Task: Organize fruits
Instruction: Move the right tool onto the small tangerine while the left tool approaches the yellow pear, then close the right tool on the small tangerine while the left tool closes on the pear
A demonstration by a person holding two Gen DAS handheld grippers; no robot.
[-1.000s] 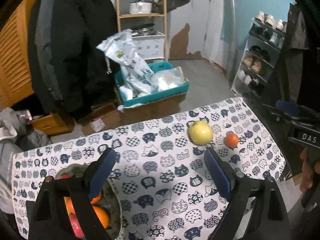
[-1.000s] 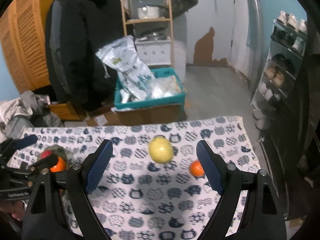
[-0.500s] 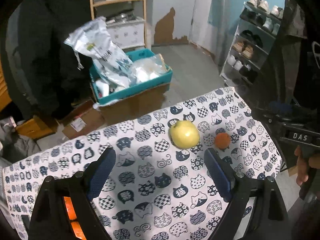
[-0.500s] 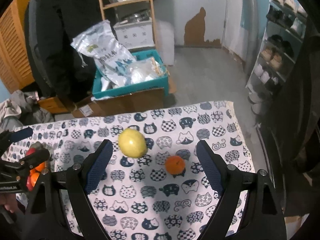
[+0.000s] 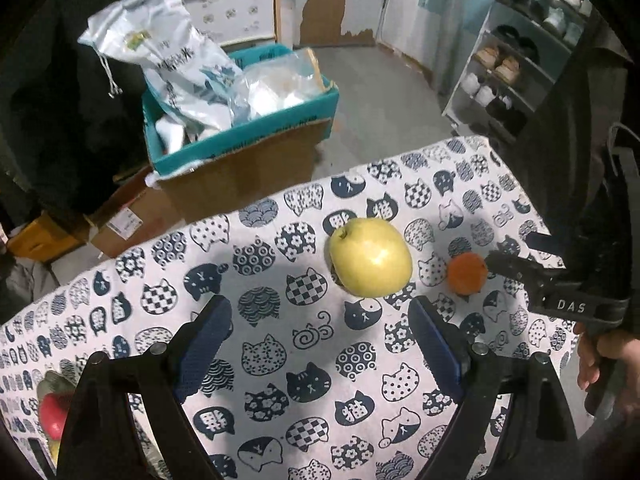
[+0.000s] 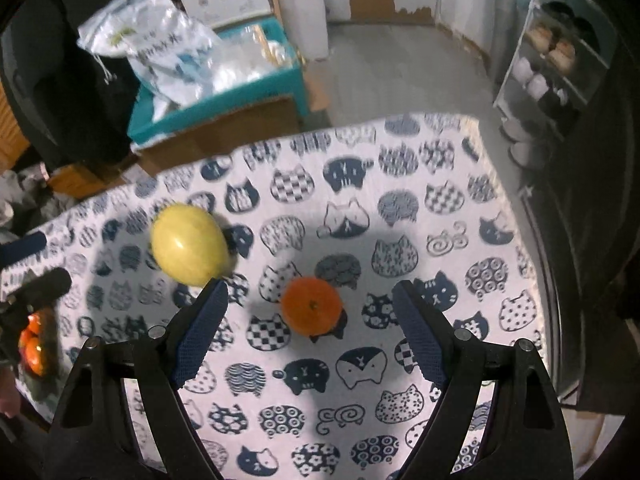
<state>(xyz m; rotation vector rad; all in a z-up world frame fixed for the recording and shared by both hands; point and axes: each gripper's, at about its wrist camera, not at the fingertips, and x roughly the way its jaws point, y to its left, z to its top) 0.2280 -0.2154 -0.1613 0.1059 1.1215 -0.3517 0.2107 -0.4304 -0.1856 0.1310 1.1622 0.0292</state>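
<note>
- Fruits lie loose on the cat-print tablecloth [image 5: 280, 360]: a yellow-green apple [image 5: 370, 262] and a small orange [image 5: 466, 273], close together but not touching.
- Taking the apple as landmark, the orange sits just to its right in the left wrist view, nearer the cloth's right edge.
- In the left wrist view the apple's dimpled stem end tips up and to the left, so its long axis runs slantwise from that dimple down to the right.
- In the right wrist view the orange's [image 6: 312, 306] small stem spot faces up toward the camera; it is too round to give a long axis.
- Left gripper [image 5: 320, 346] hangs above the cloth just short of the apple, blue pads spread wide, nothing between them.
- Right gripper [image 6: 308, 322] is also spread wide over the cloth, and the orange sits in the gap, pads clear of it.
- Far to the apple's left, at the cloth's edge, red and orange fruit shows in a bowl [image 5: 52, 384], mostly hidden by the gripper.
</note>
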